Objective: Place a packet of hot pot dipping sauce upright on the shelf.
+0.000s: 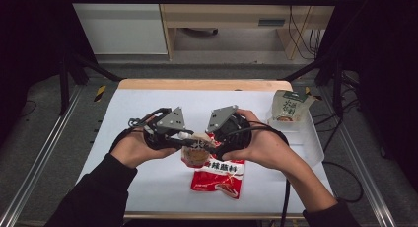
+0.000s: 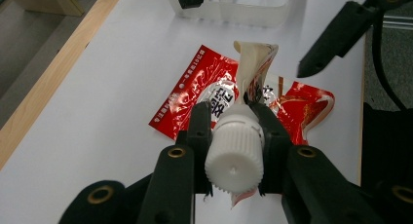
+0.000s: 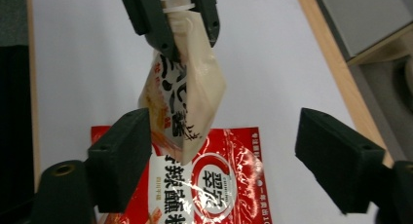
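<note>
A beige spout pouch [image 3: 185,92] with a white ribbed screw cap [image 2: 234,156] hangs above the table. My left gripper [image 2: 234,119] is shut on that cap, and the pouch body dangles beyond the jaws. Under it a red printed packet [image 1: 219,176] lies flat on the white table [image 1: 138,113]. My right gripper [image 3: 229,156] is open, its jaws spread wide on either side of the pouch's lower end without touching it. In the high view the left gripper [image 1: 190,142] and the right gripper [image 1: 217,145] face each other over the pouch [image 1: 197,150].
A clear plastic tray [image 1: 308,135] stands at the table's right edge, with a green-and-white pouch [image 1: 288,106] upright at its far end. The table's wooden far edge [image 1: 202,84] runs behind. Black frame posts stand at both sides.
</note>
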Demonstrator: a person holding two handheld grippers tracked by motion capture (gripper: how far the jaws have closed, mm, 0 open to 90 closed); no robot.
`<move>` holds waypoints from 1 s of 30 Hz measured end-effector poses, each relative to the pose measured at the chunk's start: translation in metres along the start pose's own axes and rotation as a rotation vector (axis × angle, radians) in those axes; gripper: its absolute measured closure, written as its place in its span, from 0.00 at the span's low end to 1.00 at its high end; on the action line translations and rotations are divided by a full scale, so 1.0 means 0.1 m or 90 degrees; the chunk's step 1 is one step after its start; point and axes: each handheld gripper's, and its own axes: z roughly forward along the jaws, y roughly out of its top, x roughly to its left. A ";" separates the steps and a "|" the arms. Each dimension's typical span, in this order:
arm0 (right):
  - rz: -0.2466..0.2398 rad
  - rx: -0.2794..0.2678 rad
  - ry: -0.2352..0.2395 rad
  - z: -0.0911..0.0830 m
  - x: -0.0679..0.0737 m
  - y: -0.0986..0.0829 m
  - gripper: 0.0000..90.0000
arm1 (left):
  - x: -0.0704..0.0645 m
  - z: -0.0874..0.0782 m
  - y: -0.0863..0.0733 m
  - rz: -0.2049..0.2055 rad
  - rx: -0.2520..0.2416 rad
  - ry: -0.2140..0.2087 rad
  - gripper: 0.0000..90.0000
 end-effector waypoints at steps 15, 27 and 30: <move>-0.013 0.009 0.043 0.10 -0.03 0.02 0.61 | -0.03 0.01 -0.01 0.008 -0.006 -0.009 0.81; 0.008 0.023 0.060 0.10 -0.01 0.06 0.95 | -0.03 0.01 -0.03 0.001 -0.018 -0.009 0.81; 0.013 0.032 0.050 0.08 0.00 0.09 0.97 | -0.02 0.00 -0.04 -0.003 -0.023 -0.009 0.81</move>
